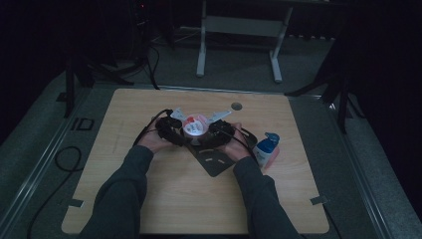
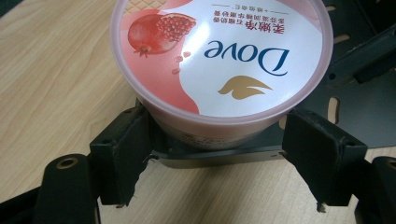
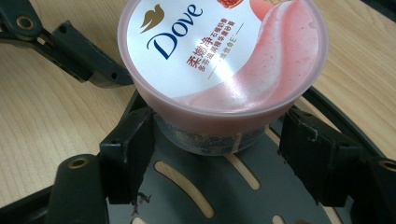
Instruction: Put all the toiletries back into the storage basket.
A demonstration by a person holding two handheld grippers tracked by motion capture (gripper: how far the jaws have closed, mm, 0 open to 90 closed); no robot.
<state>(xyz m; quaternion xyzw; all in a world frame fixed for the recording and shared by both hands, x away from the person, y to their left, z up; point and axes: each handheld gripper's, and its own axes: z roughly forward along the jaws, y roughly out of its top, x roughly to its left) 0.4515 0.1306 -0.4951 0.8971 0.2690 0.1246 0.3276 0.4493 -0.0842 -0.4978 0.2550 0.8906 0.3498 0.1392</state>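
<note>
Both tools, left [image 2: 217,163] and right [image 3: 219,158], spread wide, flank the Dove jar [image 2: 219,60].

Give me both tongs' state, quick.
Left tongs: open around the Dove jar; grip cannot be confirmed.
Right tongs: open around the same jar, right jaw apart from it.

We see the high view dim and underexposed, the room beyond the surface [image 1: 199,199] sinking into near black. In both gripper views light falls from above, leaving white glare across the jar lid [image 2: 224,56], and soft shadow under the jar. Near the lower corners, the fingers [image 3: 128,154] blur slightly.
</note>
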